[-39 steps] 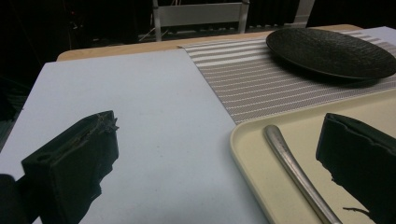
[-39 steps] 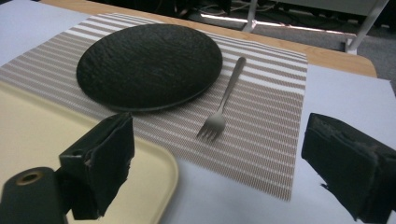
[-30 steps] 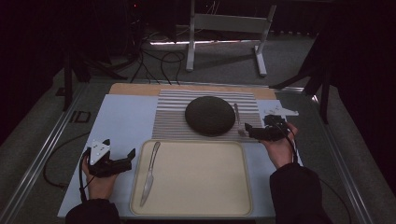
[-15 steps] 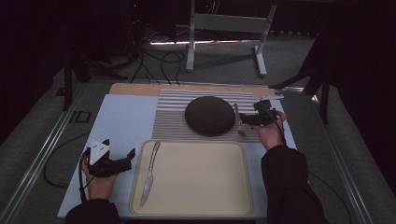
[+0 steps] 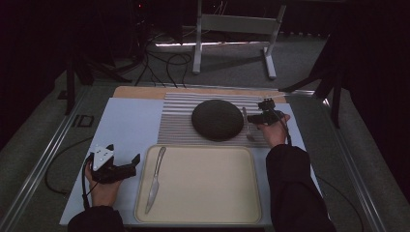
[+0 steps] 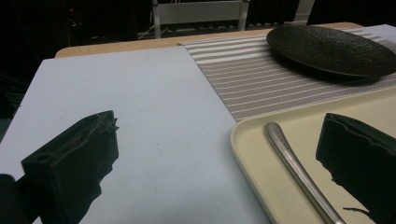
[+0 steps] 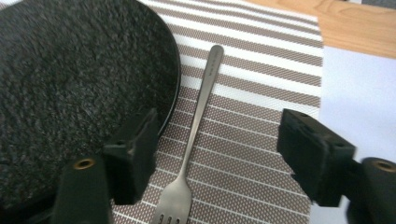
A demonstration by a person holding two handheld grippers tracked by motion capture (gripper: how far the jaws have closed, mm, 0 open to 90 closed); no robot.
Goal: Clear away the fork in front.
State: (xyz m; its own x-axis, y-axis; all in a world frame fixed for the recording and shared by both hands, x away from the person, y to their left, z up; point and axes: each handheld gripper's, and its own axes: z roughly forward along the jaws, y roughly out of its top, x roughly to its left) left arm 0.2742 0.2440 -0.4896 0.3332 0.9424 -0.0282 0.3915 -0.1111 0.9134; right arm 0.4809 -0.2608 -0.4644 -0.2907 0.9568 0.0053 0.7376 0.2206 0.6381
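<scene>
A steel fork (image 7: 196,126) lies on the striped placemat (image 7: 261,93), just right of the black plate (image 7: 70,84). My right gripper (image 7: 217,144) hovers over the fork's neck with one jaw on each side. Its jaws have just been closing, but the pads stand off the fork. In the high view the right gripper (image 5: 253,118) sits beside the fork (image 5: 247,124) and the plate (image 5: 217,119). My left gripper (image 5: 134,164) rests open on the blue mat at the left edge of the cream tray (image 5: 203,193). A knife (image 5: 155,179) lies in that tray, its handle (image 6: 299,172) near my left gripper (image 6: 217,158).
A pale blue mat (image 5: 125,125) covers the table under the placemat and tray. A wooden strip (image 5: 140,92) runs along the far edge. Beyond it, cables (image 5: 169,63) and a metal stand (image 5: 232,29) sit on the floor.
My right hand has moved left and away from me, from the placemat's right edge to over the fork beside the plate, and its jaws have narrowed. The left hand has not moved.
</scene>
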